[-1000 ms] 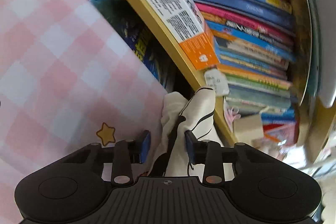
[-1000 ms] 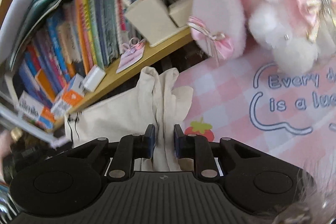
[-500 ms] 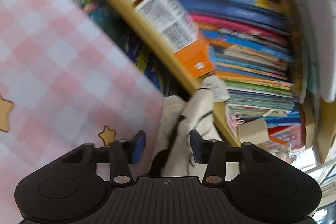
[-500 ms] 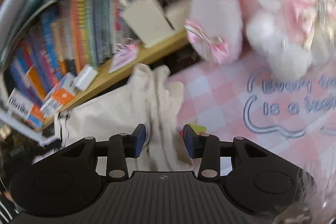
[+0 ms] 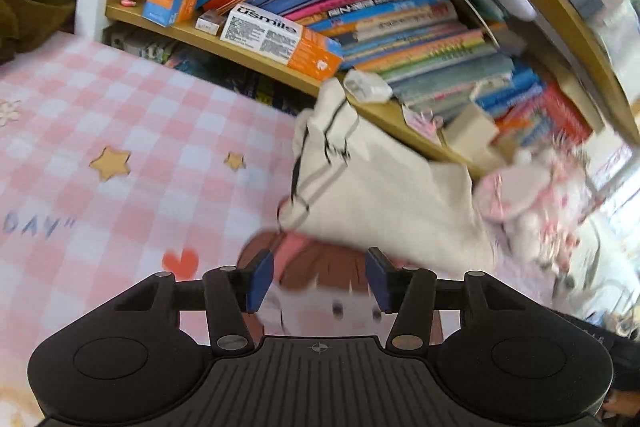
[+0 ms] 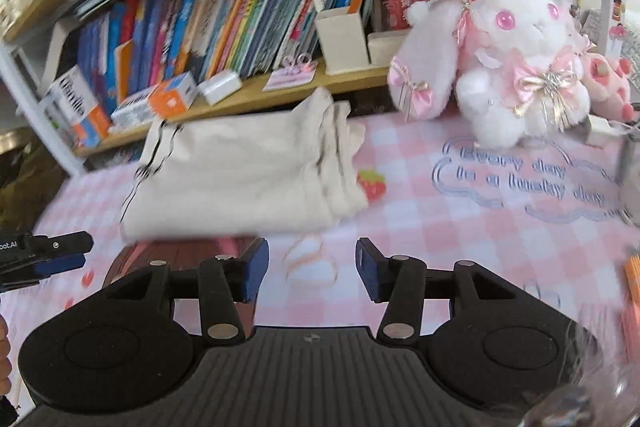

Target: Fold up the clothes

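Note:
A cream garment with thin black lines [image 5: 380, 183] lies folded on the pink checked table cover [image 5: 120, 107], pushed up against the low bookshelf. My left gripper [image 5: 318, 267] hangs open just short of the garment's near edge, with nothing between its fingers. In the right wrist view the same garment [image 6: 240, 179] lies ahead and to the left. My right gripper [image 6: 312, 259] is back from it over the table cover [image 6: 440, 227], its jaws opening with nothing between them. The left gripper's fingertips [image 6: 60, 251] show at the left edge of that view.
A wooden shelf [image 6: 248, 95] packed with books and toothpaste boxes [image 5: 280, 39] runs behind the garment. A white and pink plush rabbit [image 6: 516, 59] sits at the back right on the table. An orange pencil [image 6: 632, 279] lies at the right edge.
Both grippers have opened, let go of the garment's bunched ends and drawn back and up, rolling level. The garment now lies flat and folded on the table.

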Demonstrator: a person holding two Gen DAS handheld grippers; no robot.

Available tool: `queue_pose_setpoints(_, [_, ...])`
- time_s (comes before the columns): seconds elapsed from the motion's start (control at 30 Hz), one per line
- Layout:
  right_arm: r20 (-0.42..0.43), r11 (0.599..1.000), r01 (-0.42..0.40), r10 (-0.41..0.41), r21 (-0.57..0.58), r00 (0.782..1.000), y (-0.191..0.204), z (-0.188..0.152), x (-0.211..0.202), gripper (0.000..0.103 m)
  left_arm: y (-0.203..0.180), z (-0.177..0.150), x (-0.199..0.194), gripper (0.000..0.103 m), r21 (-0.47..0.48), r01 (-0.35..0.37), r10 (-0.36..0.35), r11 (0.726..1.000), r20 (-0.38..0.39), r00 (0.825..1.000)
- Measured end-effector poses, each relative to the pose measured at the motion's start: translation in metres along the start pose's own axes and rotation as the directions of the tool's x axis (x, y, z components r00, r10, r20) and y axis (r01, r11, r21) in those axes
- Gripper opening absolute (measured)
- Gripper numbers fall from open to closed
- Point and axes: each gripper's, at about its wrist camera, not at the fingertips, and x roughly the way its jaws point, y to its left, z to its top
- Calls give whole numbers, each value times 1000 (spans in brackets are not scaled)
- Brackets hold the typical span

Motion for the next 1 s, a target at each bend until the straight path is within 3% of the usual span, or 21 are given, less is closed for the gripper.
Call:
queue_pose_setpoints(0.23, [6, 999, 23, -23, -48, 1000, 23, -35, -34, 53, -25, -33, -36, 52, 56, -66, 63, 996, 51, 997])
queue_pose_setpoints(0.33, [16, 996, 28, -27, -82, 1000, 32, -47, -47, 57, -33, -42, -47, 60, 68, -81, 77, 994, 64, 995])
queue_pose_setpoints(0.5, [41, 989, 36, -30, -143, 999, 43, -61, -63, 68, -47, -54, -63, 66, 138, -120, 106, 983, 99, 989])
queue_pose_setpoints(0.7, [38, 984, 51, -46, -170, 998, 47, -71, -72, 77, -55, -68, -71, 69, 163, -138, 121, 977, 105, 987])
queue_pose_setpoints(0.8, [29, 984, 60, -56, -168, 998, 46, -76, -73, 77, -59, -75, -72, 77, 173, -150, 134, 973, 103, 986])
queue_pose_setpoints(1.0, [26, 982, 81, -77, -173, 997, 47, -83, -76, 80, -63, -82, -75, 81, 188, -161, 142, 969, 108, 984])
